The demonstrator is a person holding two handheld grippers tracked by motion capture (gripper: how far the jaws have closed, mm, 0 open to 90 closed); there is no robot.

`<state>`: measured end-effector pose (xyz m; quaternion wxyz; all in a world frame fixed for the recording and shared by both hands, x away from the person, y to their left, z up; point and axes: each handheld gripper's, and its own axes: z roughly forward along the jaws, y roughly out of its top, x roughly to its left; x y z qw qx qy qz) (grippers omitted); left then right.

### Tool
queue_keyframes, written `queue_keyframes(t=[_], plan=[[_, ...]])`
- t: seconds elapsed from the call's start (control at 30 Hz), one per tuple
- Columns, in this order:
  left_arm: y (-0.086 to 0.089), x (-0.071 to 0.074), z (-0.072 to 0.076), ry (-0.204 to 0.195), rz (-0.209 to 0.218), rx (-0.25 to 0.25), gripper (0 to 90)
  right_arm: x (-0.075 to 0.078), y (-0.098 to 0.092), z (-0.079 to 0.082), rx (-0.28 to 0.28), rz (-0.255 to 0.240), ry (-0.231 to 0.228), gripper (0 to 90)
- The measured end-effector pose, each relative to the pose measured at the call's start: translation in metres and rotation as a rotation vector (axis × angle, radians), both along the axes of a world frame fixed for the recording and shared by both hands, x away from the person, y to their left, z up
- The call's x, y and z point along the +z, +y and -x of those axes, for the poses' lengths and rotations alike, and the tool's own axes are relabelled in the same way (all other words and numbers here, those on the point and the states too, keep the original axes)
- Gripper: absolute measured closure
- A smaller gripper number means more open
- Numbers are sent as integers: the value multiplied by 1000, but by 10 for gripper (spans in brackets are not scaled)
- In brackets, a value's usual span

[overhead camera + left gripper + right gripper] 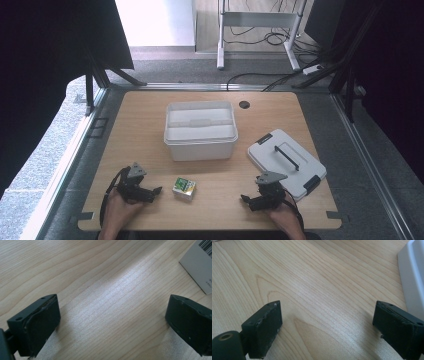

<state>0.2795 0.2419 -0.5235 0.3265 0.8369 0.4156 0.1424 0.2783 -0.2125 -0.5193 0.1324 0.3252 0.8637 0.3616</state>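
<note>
A small green-and-white carton (184, 188) lies on the wooden table (150, 125) near the front, between the two hands. Its grey side with a barcode (200, 263) shows at the upper right of the left gripper view. My left gripper (156, 191) rests on the table just left of the carton, jaws wide apart with bare wood between them (112, 322). My right gripper (245, 200) sits near the front right, open over bare wood (327, 325), beside the white lid (286, 162), whose edge (413, 277) shows at the right.
An open white plastic bin (200, 130) stands at the table's middle, behind the carton. Its flat lid with a black handle lies at the right, close to the right hand. A round cable hole (244, 104) is at the back edge.
</note>
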Motion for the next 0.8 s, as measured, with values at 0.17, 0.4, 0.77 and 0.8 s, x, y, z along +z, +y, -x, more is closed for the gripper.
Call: queue_keyframes(t=[0.17, 0.4, 0.77, 0.8], plan=[[0, 0, 0, 1, 1, 0, 0, 0, 1, 0, 2, 1, 2, 66], [-1, 0, 0, 2, 0, -1, 0, 0, 0, 1, 3, 2, 4, 67], [-1, 0, 0, 2, 0, -1, 0, 0, 0, 1, 3, -2, 0, 77], [-1, 0, 0, 2, 0, 0, 0, 0, 0, 2, 4, -2, 0, 81]])
